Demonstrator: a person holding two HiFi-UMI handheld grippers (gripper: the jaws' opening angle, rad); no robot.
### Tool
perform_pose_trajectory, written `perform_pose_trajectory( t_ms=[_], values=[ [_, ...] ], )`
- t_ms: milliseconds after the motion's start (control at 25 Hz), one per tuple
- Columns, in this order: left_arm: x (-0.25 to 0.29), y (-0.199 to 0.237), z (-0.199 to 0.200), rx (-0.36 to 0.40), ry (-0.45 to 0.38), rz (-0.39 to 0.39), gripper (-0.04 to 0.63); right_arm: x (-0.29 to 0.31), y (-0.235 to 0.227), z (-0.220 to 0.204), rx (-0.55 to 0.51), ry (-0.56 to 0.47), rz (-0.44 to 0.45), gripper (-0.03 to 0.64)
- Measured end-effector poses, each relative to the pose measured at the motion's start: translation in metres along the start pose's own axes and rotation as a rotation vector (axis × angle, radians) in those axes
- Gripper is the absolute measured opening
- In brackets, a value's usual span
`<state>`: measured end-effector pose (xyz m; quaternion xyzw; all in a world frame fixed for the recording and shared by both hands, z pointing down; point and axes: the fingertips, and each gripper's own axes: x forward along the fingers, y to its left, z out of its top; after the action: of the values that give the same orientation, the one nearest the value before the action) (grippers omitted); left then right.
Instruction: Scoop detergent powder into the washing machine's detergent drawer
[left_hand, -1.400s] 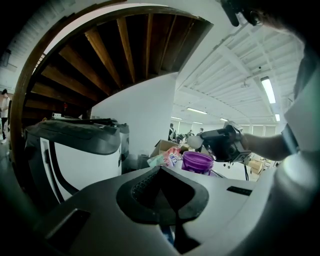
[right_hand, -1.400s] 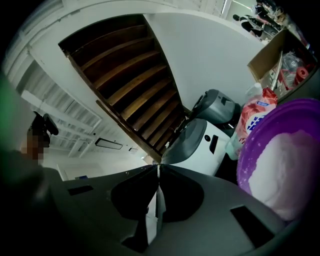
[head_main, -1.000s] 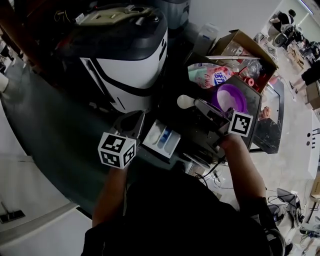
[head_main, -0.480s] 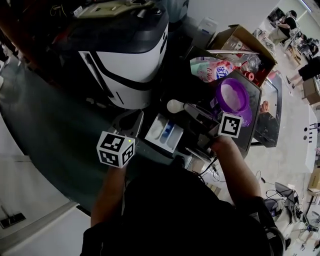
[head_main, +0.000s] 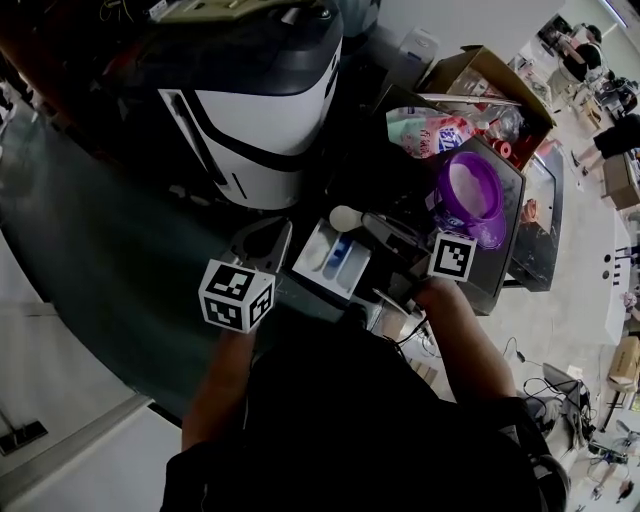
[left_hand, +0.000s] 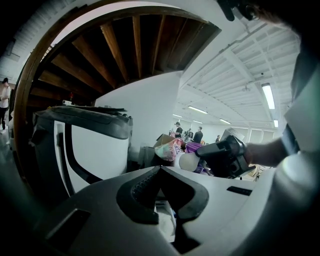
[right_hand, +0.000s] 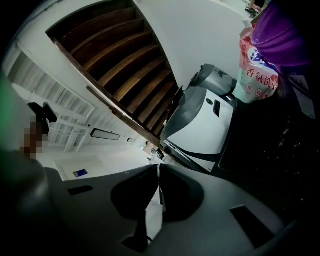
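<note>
My right gripper (head_main: 378, 222) has its fingers pinched on the thin white handle of the scoop (head_main: 345, 216); in the right gripper view that handle (right_hand: 151, 212) shows edge-on between the two pads. A second ago the scoop's round bowl hung nearer the purple tub (head_main: 441, 190). Since then it has drawn away from the tub and now sits just off the 12 o'clock edge of the detergent drawer (head_main: 310, 262). I cannot tell whether the bowl carries powder.

My left gripper (head_main: 266, 240) has hardly shifted. It stays just beside the drawer at its 9 o'clock side, fingers pressed together with nothing between them, the tips meeting in the left gripper view (left_hand: 160, 169). That view also catches the scoop (left_hand: 188, 162) at 2 o'clock of my fingers.

The drawer lies pulled open below the washing machine (head_main: 260, 110), its white and blue compartments facing up. The purple tub, pale powder inside, stands at the drawer's 2 o'clock, and the detergent bag (head_main: 425, 130) leans at the tub's 11 o'clock.
</note>
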<state>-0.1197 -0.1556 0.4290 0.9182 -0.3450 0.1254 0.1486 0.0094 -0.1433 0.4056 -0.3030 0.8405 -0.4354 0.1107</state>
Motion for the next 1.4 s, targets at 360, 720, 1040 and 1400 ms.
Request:
perform_pose_trajectory(
  t_ms=[360,720,1040,1400],
  values=[
    [0.003,-0.001,-0.022,-0.03,0.027,-0.012,0.008,0.003,-0.026,-0.028,0.023,0.033,-0.045,0.02],
    [0.008,0.009,-0.043,-0.067,0.052,-0.002,0.008,0.014,-0.059,-0.05,0.019,0.092,-0.133,0.02],
    [0.015,0.006,-0.058,-0.091,0.073,-0.004,0.008,0.021,-0.088,-0.072,-0.092,0.198,-0.22,0.02],
    [0.017,0.003,-0.064,-0.115,0.071,0.005,0.008,0.028,-0.102,-0.086,-0.297,0.319,-0.298,0.02]
  ],
)
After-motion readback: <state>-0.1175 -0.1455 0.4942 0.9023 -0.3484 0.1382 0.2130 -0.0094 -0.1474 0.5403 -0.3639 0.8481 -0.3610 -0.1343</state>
